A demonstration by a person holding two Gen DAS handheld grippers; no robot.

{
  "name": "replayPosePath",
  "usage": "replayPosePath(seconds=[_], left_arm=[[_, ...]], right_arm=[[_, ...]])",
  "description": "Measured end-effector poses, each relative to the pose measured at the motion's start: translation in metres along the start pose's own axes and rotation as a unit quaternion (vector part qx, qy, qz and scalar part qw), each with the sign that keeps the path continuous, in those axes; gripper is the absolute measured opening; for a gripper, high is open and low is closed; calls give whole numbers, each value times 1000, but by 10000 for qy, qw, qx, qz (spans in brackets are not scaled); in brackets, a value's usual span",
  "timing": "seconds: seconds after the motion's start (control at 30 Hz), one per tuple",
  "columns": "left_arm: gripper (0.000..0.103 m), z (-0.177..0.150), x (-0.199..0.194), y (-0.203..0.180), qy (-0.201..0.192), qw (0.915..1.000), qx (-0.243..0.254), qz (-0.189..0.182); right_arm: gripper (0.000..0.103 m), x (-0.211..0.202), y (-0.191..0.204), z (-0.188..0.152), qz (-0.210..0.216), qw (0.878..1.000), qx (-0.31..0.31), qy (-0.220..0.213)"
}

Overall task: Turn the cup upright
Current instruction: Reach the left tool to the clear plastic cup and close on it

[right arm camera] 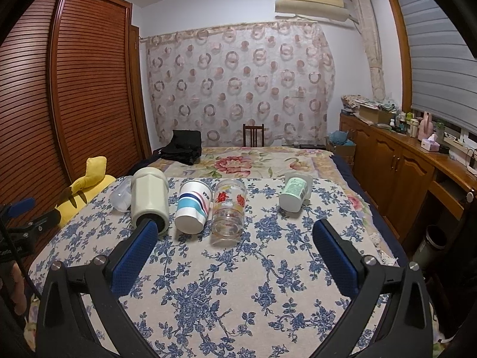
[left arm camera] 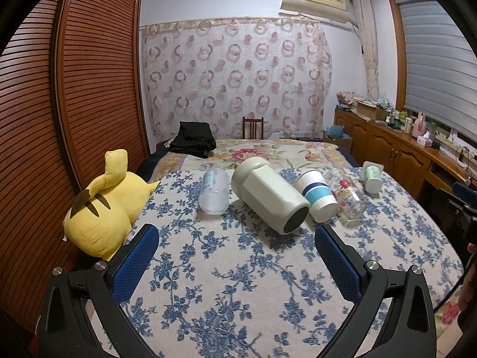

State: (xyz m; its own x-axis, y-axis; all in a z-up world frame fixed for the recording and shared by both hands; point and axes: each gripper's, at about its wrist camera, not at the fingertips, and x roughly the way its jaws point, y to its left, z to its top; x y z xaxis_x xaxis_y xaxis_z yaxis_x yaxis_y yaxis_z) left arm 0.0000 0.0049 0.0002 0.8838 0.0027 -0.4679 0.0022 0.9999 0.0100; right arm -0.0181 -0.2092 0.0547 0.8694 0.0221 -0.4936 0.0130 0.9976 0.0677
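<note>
Left wrist view first: the left gripper (left arm camera: 237, 235) hovers with its blue padded fingers (left arm camera: 140, 256) spread wide, nothing between them, low over the floral blue-and-white worktop (left arm camera: 238, 283). Five vessels lie tipped on their sides in a row across the far half of that cloth. Furthest left is a frosted plastic cup (left arm camera: 213, 191), then a big pale green flask (left arm camera: 268, 194) with its dark base facing the camera, then a striped paper cup (left arm camera: 316, 197) touching the flask's side, then a clear glass (left arm camera: 345, 197) with red print pressed right against the paper cup. Well apart on the far right lies a small green-labelled cup (left arm camera: 371, 177). A yellow plush toy (left arm camera: 104, 205) sits at the left edge of the cloth.

Over to the right wrist view: the right gripper (right arm camera: 235, 234) is just as wide open, fingers (right arm camera: 334, 256) holding nothing. From here the flask (right arm camera: 149, 200), the striped paper cup (right arm camera: 192, 208) and the glass (right arm camera: 228, 211) line up side by side between the fingers, bases toward the camera, with the green-labelled cup (right arm camera: 293, 194) off alone to the right. The frosted cup (right arm camera: 120, 198) peeks out behind the flask. Beyond the cloth, the bed (right arm camera: 253, 161) runs to a curtain (right arm camera: 238, 80) on the back wall.
</note>
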Motion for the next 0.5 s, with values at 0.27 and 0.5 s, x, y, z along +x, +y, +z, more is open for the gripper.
replayPosePath(seconds=[0.27, 0.5], left_arm=[[103, 5, 23, 20, 286, 9995, -132, 29], [103, 15, 41, 38, 443, 9989, -103, 104]], right_arm=[[103, 22, 17, -1, 214, 9995, -232, 100], [103, 41, 37, 3, 441, 9981, -419, 137]])
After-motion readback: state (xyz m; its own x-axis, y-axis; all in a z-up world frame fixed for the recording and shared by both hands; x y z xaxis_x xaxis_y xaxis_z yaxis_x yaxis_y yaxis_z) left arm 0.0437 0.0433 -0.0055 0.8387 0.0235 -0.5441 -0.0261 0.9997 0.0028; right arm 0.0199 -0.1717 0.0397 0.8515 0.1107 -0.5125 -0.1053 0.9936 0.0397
